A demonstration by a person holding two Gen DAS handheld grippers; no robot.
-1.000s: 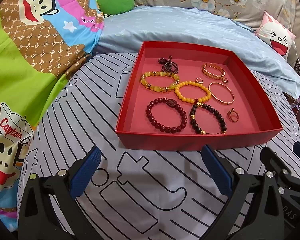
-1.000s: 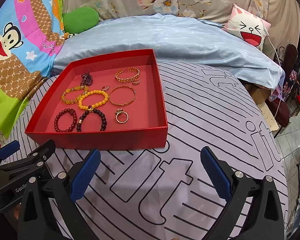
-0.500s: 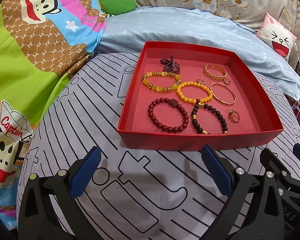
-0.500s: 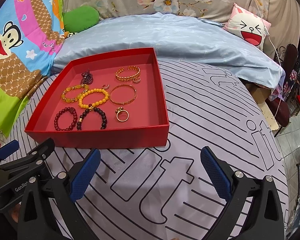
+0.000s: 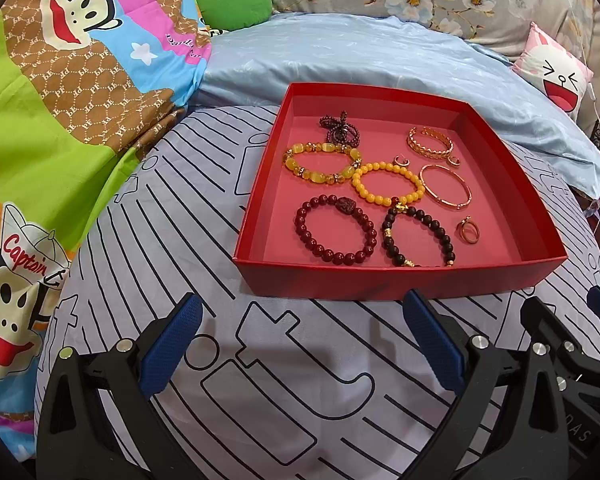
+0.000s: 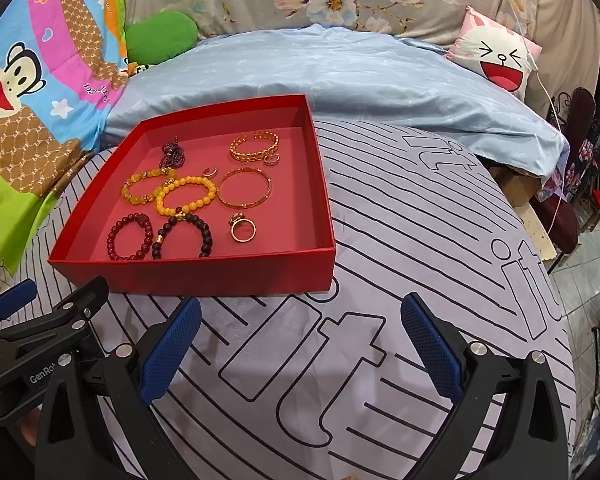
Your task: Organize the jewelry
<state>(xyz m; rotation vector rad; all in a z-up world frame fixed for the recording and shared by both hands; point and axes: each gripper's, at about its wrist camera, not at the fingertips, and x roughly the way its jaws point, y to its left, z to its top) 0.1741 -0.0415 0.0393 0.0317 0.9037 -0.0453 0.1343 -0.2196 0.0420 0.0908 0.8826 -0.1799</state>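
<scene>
Hovering short of red box (image 5: 400,280) on the striped sheet | left gripper (image 5: 300,344) wide, empty | right gripper (image 6: 300,344) wide, empty | jewelry: bracelets, bangles, ring (image 5: 469,233) all lying in box, spread apart | stage: fits sorted or awaiting sorting, cannot tell

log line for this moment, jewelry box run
phase: approach | left gripper: open, empty | right gripper: open, empty | red box: on striped cloth, jewelry all inside | contact: none

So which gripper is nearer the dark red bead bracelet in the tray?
Left. The left gripper sits open just in front of the dark red bead bracelet, outside the red tray. The right gripper, also open, sits further to its right.
</scene>
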